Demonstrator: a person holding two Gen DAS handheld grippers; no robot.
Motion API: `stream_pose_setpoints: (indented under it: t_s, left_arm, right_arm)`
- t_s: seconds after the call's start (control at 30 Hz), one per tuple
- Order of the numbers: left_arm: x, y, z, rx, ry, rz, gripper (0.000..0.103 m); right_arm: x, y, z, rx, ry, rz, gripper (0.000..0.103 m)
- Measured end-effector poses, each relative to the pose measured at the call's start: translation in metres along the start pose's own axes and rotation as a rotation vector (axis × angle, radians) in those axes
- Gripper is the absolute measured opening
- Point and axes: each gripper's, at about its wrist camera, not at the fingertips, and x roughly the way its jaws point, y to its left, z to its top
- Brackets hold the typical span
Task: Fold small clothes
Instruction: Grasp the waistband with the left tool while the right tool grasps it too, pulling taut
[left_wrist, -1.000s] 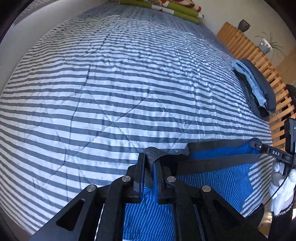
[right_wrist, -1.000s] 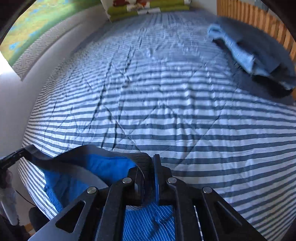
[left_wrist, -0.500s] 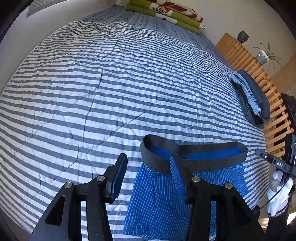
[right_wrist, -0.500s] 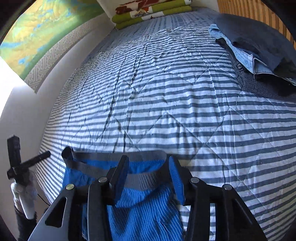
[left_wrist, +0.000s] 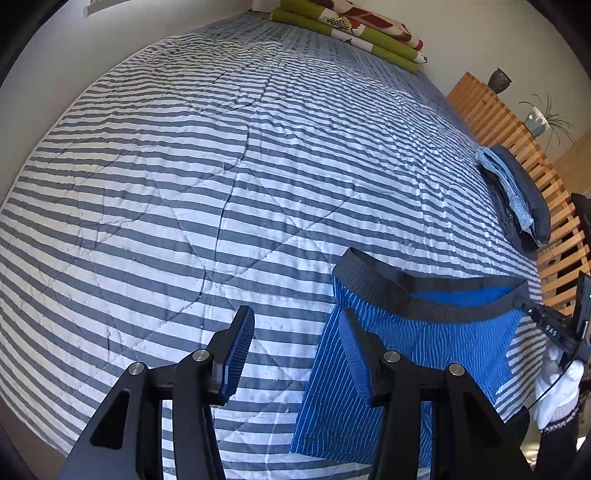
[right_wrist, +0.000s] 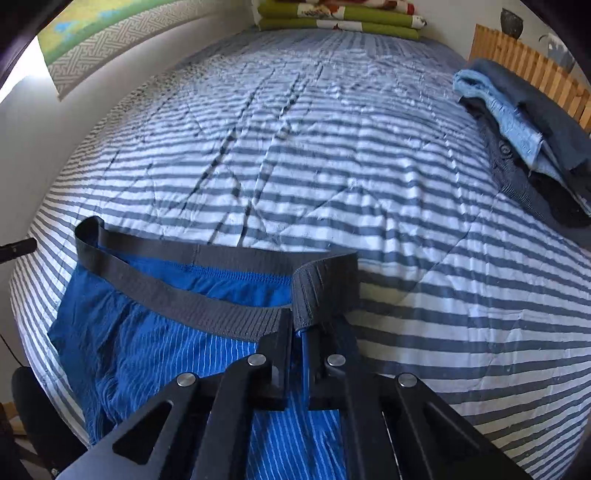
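Observation:
Blue pinstriped boxer shorts (left_wrist: 424, 347) with a dark grey waistband (right_wrist: 177, 295) lie flat on the striped bedspread (left_wrist: 221, 166), near its front edge. My left gripper (left_wrist: 295, 325) is open just left of the shorts, with only bedspread between its fingers. Its right finger overlaps the shorts' left edge. My right gripper (right_wrist: 301, 328) is shut on the right end of the waistband, which stands folded up between the pads. In the left wrist view that right gripper (left_wrist: 550, 325) shows at the far right, held by a white-gloved hand (left_wrist: 557, 387).
A stack of folded dark and light-blue clothes (right_wrist: 524, 129) lies at the bed's right edge, beside a wooden slatted frame (left_wrist: 517, 140). Folded green and red bedding (right_wrist: 332, 22) sits at the far end. A white wall (right_wrist: 37, 147) runs along the left side.
The left gripper let go of the waistband, opened and drew away to the left. The right gripper opened, then shut again on the waistband's right end. The shorts now lie spread on the bed.

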Motion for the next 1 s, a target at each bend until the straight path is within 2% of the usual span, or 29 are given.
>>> stream_pose_setpoints:
  t_s: [0.1,0.3,0.37,0.43,0.5,0.53,0.57,0.6,0.63,0.73,0.8,0.87,1.0]
  left_arm:
    - [0.014,-0.011,0.003,0.026,0.023,-0.027,0.052]
    - [0.053,-0.045,0.010,0.084,0.077,-0.071,0.052]
    - [0.065,-0.051,0.015,0.087,0.093,-0.078,0.057]
    - [0.080,-0.054,0.020,0.075,0.120,-0.099,0.059]
    - [0.093,-0.054,0.025,0.045,0.139,-0.128,0.057]
    - [0.097,-0.053,0.027,0.033,0.141,-0.143,0.040]
    - [0.099,-0.052,0.028,0.018,0.138,-0.153,0.028]
    - [0.101,-0.052,0.029,0.006,0.137,-0.154,0.011]
    - [0.102,-0.052,0.028,0.002,0.129,-0.151,0.006]
    - [0.090,-0.053,0.026,0.013,0.085,-0.137,0.002]
    - [0.071,-0.050,0.023,0.008,0.032,-0.137,0.002]
    - [0.053,-0.040,0.021,-0.025,-0.014,-0.155,0.002]
    - [0.049,-0.028,0.022,-0.022,-0.019,-0.113,0.002]
  right_arm:
    - [-0.017,-0.036,0.009,0.084,-0.046,-0.018,0.003]
    - [0.018,-0.048,0.015,0.092,0.045,-0.020,0.004]
    - [0.027,-0.049,0.014,0.102,0.066,0.011,0.004]
    - [0.031,-0.051,0.013,0.108,0.083,0.050,0.007]
    - [0.031,-0.053,0.014,0.111,0.089,0.076,0.017]
    - [0.028,-0.056,0.013,0.123,0.078,0.095,0.030]
    - [0.026,-0.059,0.013,0.140,0.068,0.114,0.039]
    - [0.025,-0.063,0.013,0.157,0.064,0.138,0.039]
    - [0.025,-0.066,0.014,0.174,0.063,0.158,0.039]
    - [0.031,-0.073,0.015,0.216,0.075,0.171,0.039]
    - [0.032,-0.078,0.014,0.245,0.080,0.213,0.039]
    - [0.025,-0.082,0.011,0.254,0.047,0.233,0.041]
    - [0.025,-0.085,0.013,0.260,0.039,0.204,0.042]
